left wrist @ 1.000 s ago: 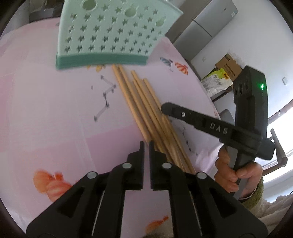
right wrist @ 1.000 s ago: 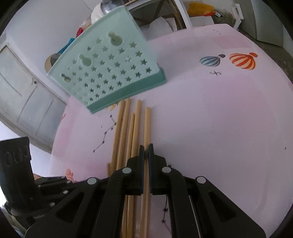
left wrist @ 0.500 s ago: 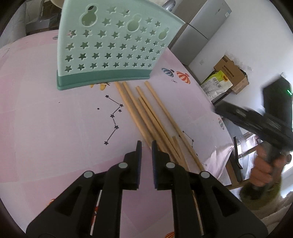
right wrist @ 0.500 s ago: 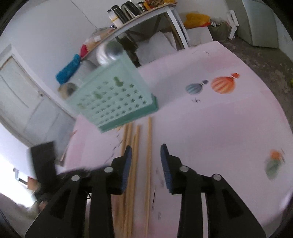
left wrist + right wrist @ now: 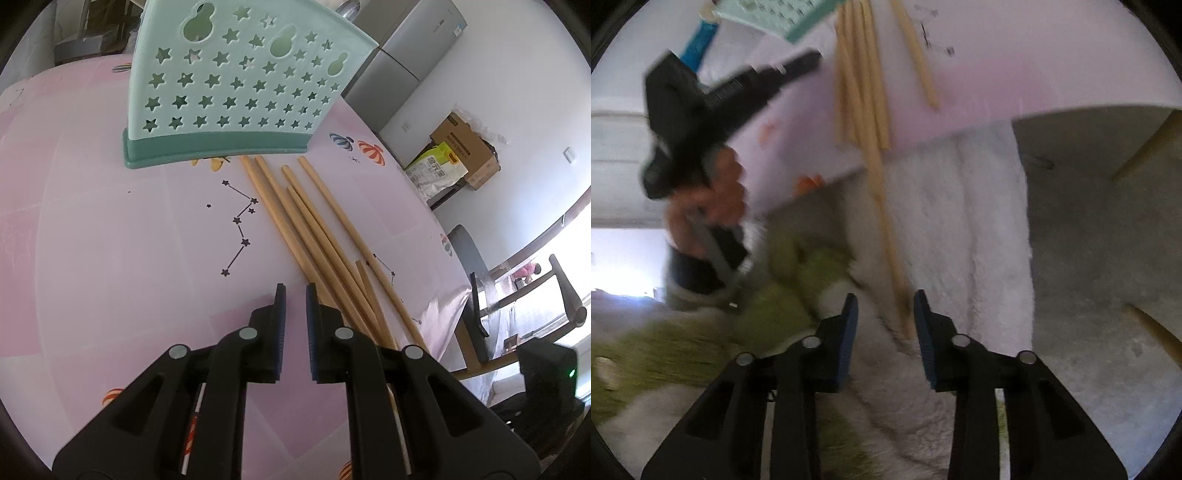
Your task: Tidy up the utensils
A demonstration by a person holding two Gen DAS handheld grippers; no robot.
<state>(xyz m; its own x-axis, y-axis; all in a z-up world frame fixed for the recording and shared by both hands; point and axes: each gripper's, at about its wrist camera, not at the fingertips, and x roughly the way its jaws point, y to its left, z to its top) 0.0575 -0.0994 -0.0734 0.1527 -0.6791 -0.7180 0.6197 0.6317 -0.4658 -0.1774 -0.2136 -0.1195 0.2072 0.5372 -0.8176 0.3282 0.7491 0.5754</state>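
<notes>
A teal utensil holder [image 5: 229, 92] with star-shaped holes stands at the far side of the pink table [image 5: 92, 240]. Several wooden chopsticks [image 5: 314, 236] lie in a loose bundle in front of it. My left gripper [image 5: 293, 306] hovers at the bundle's near end, shut to a thin gap with nothing in it. In the blurred right wrist view, one chopstick [image 5: 886, 221] overhangs the table edge. Its end lies between the closing jaws of my right gripper [image 5: 882, 314], near the right pad, and no pad presses on it. A hand [image 5: 716, 195] holds the left gripper [image 5: 809, 61] there.
The table edge [image 5: 960, 125] runs across the right wrist view, with a person's white fluffy garment [image 5: 979, 229] and grey floor [image 5: 1100, 221] below it. A grey fridge [image 5: 399, 48], a cardboard box [image 5: 465, 147] and a chair [image 5: 469, 258] stand beyond the table's right side.
My right gripper swung back from above the chopsticks to beyond the table edge, and its jaws came apart. One chopstick now sticks out over the edge. The left gripper barely moved.
</notes>
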